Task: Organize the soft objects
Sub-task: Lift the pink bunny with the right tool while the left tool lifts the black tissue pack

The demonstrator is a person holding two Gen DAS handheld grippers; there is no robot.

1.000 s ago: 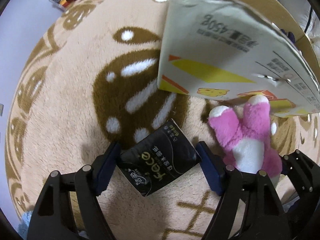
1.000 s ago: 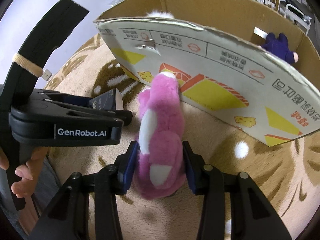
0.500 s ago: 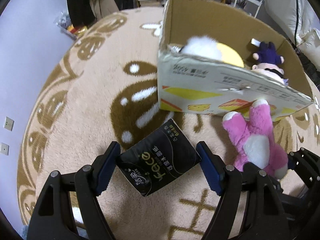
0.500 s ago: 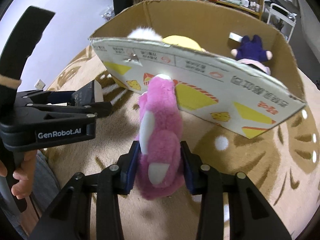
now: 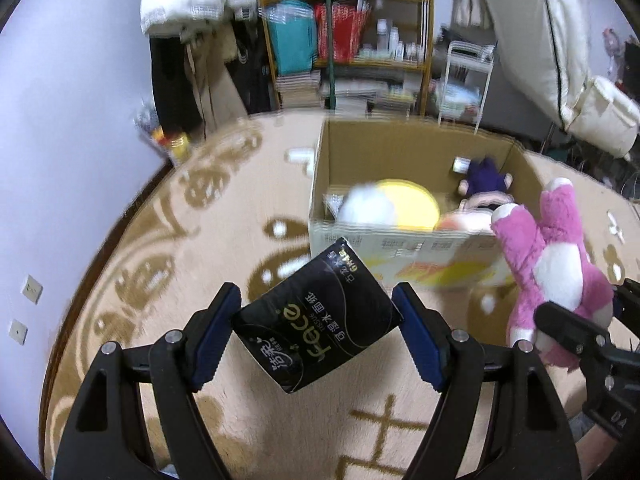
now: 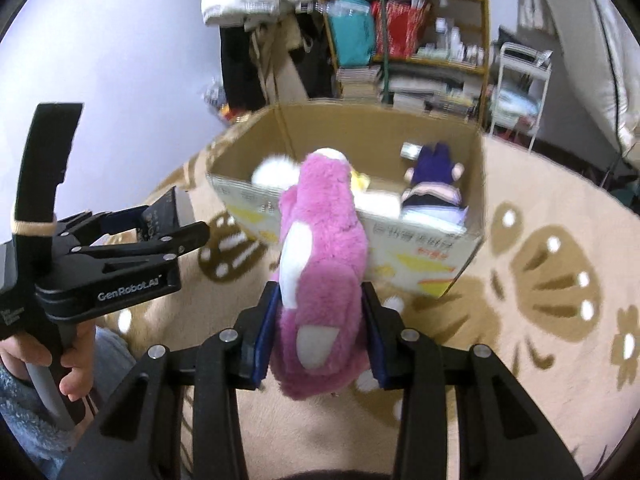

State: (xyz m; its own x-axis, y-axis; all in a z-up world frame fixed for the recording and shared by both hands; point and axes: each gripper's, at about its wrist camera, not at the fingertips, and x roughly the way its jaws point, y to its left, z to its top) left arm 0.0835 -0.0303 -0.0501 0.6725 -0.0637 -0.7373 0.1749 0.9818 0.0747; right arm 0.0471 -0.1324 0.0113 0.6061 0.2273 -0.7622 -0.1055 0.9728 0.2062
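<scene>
My left gripper (image 5: 318,320) is shut on a black tissue pack (image 5: 316,324) and holds it up above the rug, short of the cardboard box (image 5: 400,240). My right gripper (image 6: 318,332) is shut on a pink plush toy (image 6: 320,276), lifted in front of the box's near wall (image 6: 420,240). The pink toy also shows in the left wrist view (image 5: 552,264). Inside the box lie a white and yellow plush (image 5: 388,204) and a purple doll (image 6: 434,184). The left gripper with its pack shows in the right wrist view (image 6: 168,216).
A beige rug with brown patterns (image 5: 160,248) covers the floor. A shelf full of goods (image 5: 360,32) stands behind the box, with a white wire rack (image 5: 464,80) beside it. A wall (image 5: 60,120) runs along the left.
Both grippers have risen from the rug with their loads. The view now looks over the box's near wall into it, and the room behind has come into sight.
</scene>
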